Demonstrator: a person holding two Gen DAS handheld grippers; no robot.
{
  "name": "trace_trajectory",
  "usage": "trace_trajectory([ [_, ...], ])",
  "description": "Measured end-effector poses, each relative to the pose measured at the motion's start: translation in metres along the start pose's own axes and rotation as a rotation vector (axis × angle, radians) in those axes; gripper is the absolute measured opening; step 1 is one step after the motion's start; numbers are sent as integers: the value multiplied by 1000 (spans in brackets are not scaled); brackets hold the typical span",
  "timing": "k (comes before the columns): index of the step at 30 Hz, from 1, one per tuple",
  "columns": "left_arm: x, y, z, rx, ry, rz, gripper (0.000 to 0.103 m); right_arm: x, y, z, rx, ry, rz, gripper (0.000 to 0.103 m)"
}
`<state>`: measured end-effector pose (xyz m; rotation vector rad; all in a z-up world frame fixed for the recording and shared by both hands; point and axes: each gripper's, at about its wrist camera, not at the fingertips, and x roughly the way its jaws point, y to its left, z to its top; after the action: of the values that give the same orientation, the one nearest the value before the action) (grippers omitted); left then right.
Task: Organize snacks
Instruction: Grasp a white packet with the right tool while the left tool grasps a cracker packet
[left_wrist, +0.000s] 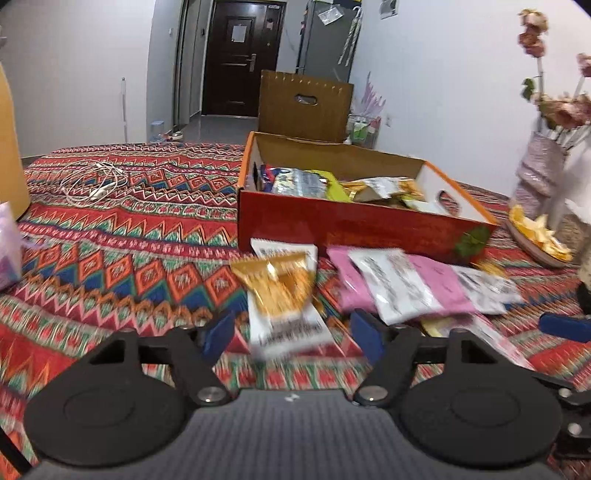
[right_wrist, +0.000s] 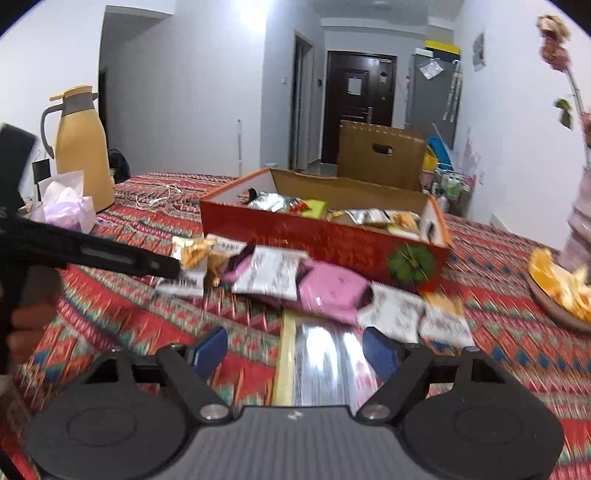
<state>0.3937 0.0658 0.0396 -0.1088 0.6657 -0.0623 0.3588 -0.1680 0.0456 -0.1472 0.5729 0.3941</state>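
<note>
Right wrist: silver packet (right_wrist: 325, 365) lengthwise between claw (right_wrist: 295, 354).

1. An open cardboard box (left_wrist: 354, 225) is sitting on the table (left_wrist: 110, 258), snack packets (left_wrist: 314, 182) lying inside it.
2. More loose packets (left_wrist: 402, 284) are lying in front of the box.
3. A coiled cable (left_wrist: 92, 181) is lying left of the box.
4. A plate of peels (left_wrist: 539, 236) is sitting to its right, a vase (left_wrist: 535, 177) standing behind it.
5. A thermos jug (right_wrist: 83, 147) is standing far left.
</note>
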Motion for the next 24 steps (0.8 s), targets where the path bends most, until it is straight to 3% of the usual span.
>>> trace_trajectory([
  [5,40,16,7,-46,23,-35,51,52,-2,29,26,11,34,74],
  [11,40,28,-2,-68,25,-69,48,108,5,47,43,36,46,70],
  [14,37,32,-1,-81,24,-72,47,127,12,49,41,49,53,61],
  [17,32,34,1,-88,13,-63,46,137,15,46,30,46,39,50],
  [24,29,30,3,-73,4,-62,46,124,10,45,55,29,38,43],
])
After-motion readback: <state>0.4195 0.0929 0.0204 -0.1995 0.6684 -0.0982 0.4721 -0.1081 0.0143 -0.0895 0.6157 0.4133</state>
